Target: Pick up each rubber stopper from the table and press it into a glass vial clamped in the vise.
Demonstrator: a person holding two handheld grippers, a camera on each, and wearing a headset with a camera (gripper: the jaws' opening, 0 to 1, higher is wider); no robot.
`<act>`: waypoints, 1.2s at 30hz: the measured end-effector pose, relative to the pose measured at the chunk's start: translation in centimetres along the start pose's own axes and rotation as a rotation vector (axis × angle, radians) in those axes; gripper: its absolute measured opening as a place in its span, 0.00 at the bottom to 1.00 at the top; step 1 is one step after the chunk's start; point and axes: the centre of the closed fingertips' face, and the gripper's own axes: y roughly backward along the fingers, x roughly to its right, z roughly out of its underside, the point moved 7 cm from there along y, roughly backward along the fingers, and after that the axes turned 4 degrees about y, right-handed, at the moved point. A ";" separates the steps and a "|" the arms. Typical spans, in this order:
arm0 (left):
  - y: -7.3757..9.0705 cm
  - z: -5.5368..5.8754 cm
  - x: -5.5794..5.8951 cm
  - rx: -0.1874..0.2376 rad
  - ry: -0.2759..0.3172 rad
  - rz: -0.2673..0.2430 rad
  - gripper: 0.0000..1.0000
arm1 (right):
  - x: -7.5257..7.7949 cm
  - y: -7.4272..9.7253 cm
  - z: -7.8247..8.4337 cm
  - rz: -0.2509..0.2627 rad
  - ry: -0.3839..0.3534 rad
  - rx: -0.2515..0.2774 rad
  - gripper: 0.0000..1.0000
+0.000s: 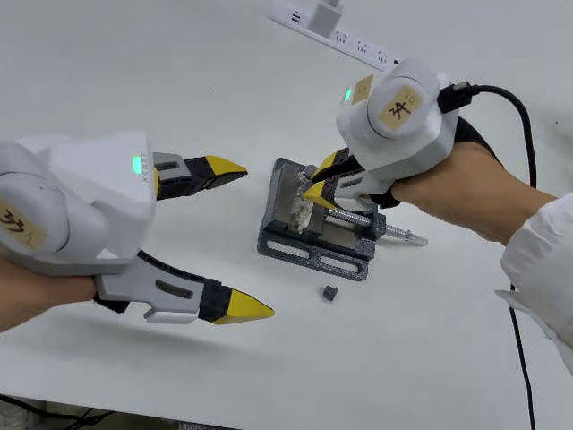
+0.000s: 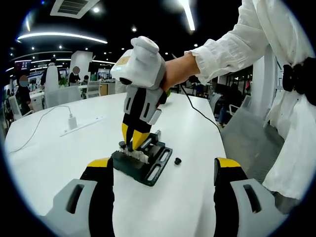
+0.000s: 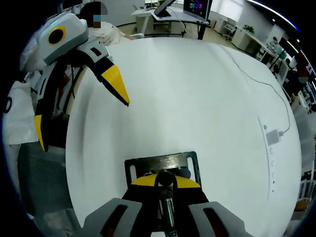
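Pressing stopper (image 3: 165, 177), pinched in right gripper (image 1: 319, 184), straight down into clamped vial (image 1: 300, 215) (left gripper (image 1: 255, 240) spread, idle).

Open-plan office: a wide white table (image 1: 161, 81), ceiling strip lights (image 2: 188, 15), an air vent (image 2: 72, 6), a monitor (image 3: 196, 7) and a power strip (image 1: 338, 34) are seen.

A white table (image 1: 179, 81) is seen in the foreground, with a power strip (image 1: 345, 36) laid at 1 o'clock in the head view and a charger (image 1: 324, 13) plugged in. In the left gripper view a dark ceiling (image 2: 143, 19) is lit by light strips (image 2: 188, 17) at 12 o'clock, and a vent (image 2: 71, 6) is set at 11 o'clock. A monitor (image 3: 196, 7) is seen at 12 o'clock in the right gripper view.
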 end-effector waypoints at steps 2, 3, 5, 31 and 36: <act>0.1 0.0 0.0 0.001 0.000 -0.001 0.82 | 0.0 0.1 0.0 -0.002 -0.012 0.008 0.09; 0.1 0.0 -0.1 0.001 0.000 -0.001 0.82 | -0.1 0.2 -0.1 -0.003 -0.017 0.015 0.10; 0.2 0.0 -0.2 -0.002 0.000 -0.005 0.82 | -0.1 0.6 -0.2 -0.001 -0.037 0.038 0.10; 0.6 0.4 -0.4 -0.001 0.012 -0.013 0.82 | -0.5 1.0 0.1 -0.037 -0.054 0.053 0.01; 0.7 0.4 -0.5 0.000 0.015 -0.015 0.81 | -0.3 0.8 0.2 -0.034 -0.044 0.041 0.00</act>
